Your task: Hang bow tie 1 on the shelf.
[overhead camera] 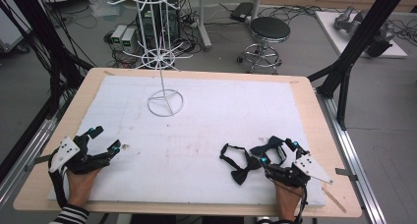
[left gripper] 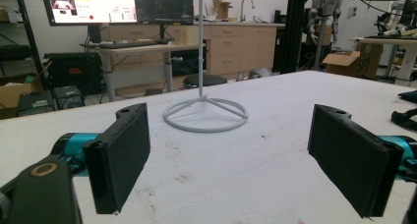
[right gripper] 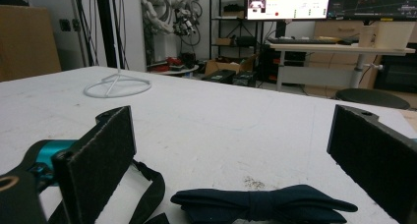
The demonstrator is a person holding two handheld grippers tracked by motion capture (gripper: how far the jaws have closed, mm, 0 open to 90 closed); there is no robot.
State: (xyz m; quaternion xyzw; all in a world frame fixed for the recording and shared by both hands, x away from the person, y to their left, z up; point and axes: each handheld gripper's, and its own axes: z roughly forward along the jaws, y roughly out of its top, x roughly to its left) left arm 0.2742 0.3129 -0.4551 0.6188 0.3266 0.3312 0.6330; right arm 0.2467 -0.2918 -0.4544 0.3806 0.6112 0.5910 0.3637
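Bow tie point(right gripper: 263, 207), between wide-open right gripper point(overhead camera: 279, 153) jaws: close squarely on knot (left gripper point(left gripper: 228, 160) wide, empty).

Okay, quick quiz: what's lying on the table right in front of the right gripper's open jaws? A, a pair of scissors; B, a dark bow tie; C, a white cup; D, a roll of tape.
B: in the right gripper view a dark bow tie lies flat on the white table cover between the open jaws of the right gripper, with its strap curling off to the left.
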